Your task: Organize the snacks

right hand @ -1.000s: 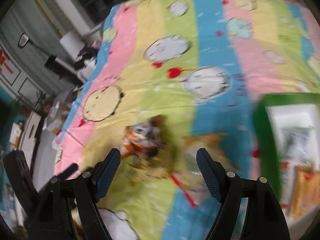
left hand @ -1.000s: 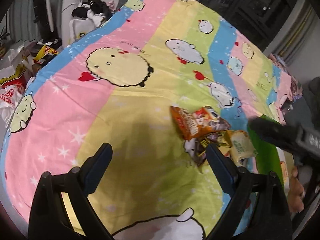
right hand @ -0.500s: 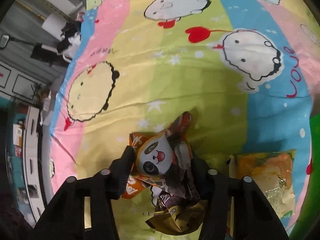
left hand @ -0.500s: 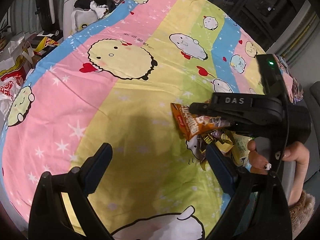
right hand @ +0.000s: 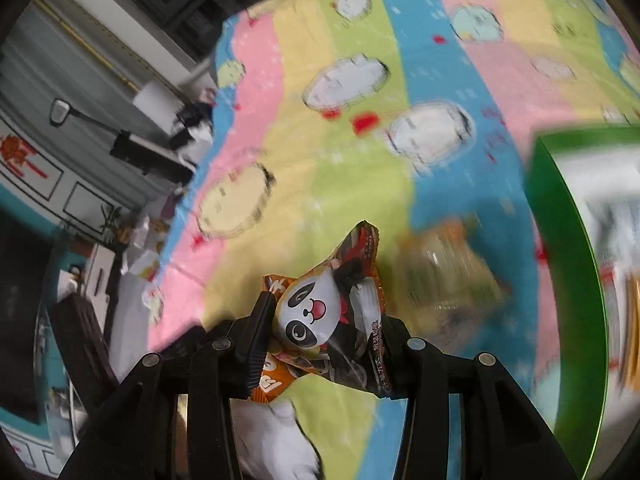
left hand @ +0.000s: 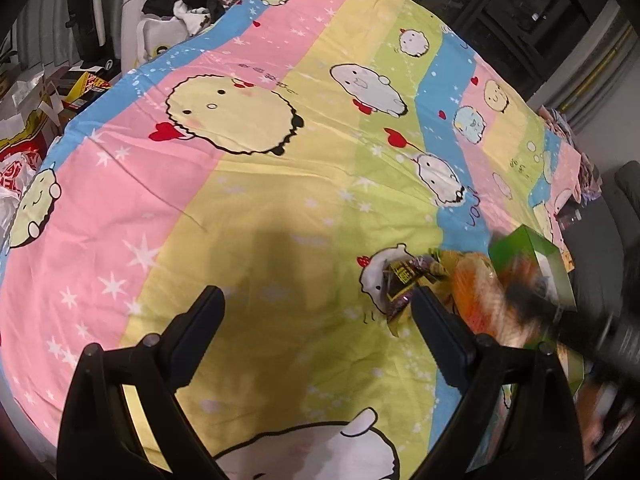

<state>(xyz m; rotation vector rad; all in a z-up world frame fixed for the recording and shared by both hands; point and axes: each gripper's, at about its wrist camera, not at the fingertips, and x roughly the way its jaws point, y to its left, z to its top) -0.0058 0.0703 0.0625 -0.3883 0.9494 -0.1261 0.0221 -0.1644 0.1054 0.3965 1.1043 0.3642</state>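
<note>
1. Right gripper (right hand: 326, 320): its fingers have just been closing and now pinch a panda packet (right hand: 328, 312) between them. Glossy crinkled film, orange and dark brown, with a white panda face printed on the front. The packet is bunched at the pinch; its top corner points to 12 o'clock and an orange flap hangs below the left finger (right hand: 258, 332).
2. The packet is lifted clear of the bedspread (right hand: 360, 184), with the cloth showing blurred behind it.
3. Left gripper (left hand: 316, 312): fingers spread wide with nothing between them, above bare yellow cloth. Matte black, flat rectangular pads.
4. Bedspread (left hand: 248, 208): soft cotton in pink, yellow, green and blue stripes, with rounded cartoon figures, red hearts and white stars. Shallow creases run across it.
5. Remaining snacks, left view, at 3 o'clock of the left gripper: a dark wrapper (left hand: 404, 280) with yellow lettering, crumpled and shiny, lying on the bedspread just beside the right finger (left hand: 440, 340). Touching it further toward 3 o'clock is an orange pouch (left hand: 476, 292), blurred.
6. Green box (right hand: 560, 280): rigid, straight-edged, open-topped, pale inside, at 3 o'clock in the right view. Contents too smeared to tell.
7. In the left view a dark streak crosses the box (left hand: 532, 256) at 3 o'clock; motion blur, shape unreadable.
</note>
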